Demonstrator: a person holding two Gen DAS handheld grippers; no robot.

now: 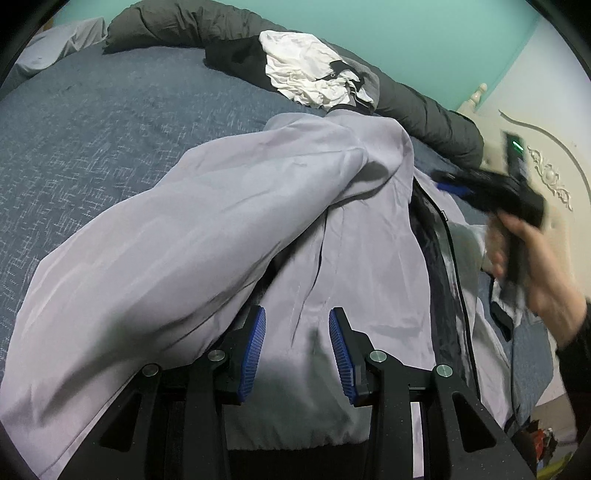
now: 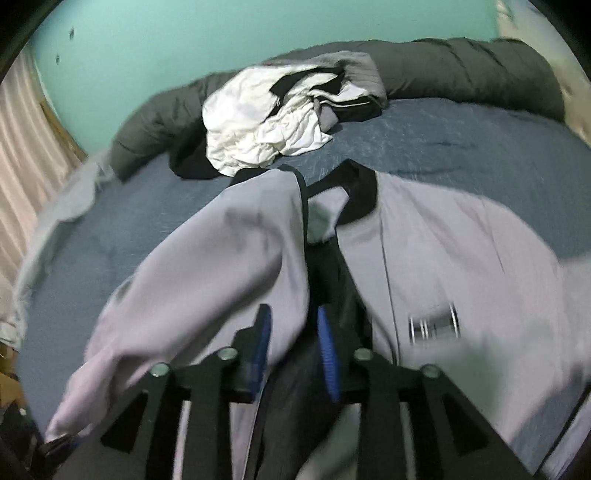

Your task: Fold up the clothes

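Blue ribbed pads of my left hand-held gripper stand partly apart right over the pale lilac jacket, with a strip of its fabric between them; I cannot tell whether the pads touch the cloth. That jacket lies spread on the blue bedspread, its near sleeve folded across the body and its dark-lined front open along the zipper.

My right hand-held gripper hangs over the jacket's open front, its pads parted with the dark lining beneath, gripping nothing. In the left wrist view it shows as a blur at the right edge, held in my right hand.

Beyond the black collar a crumpled white garment lies heaped with black and grey clothes against a dark grey rolled duvet, before a teal wall.
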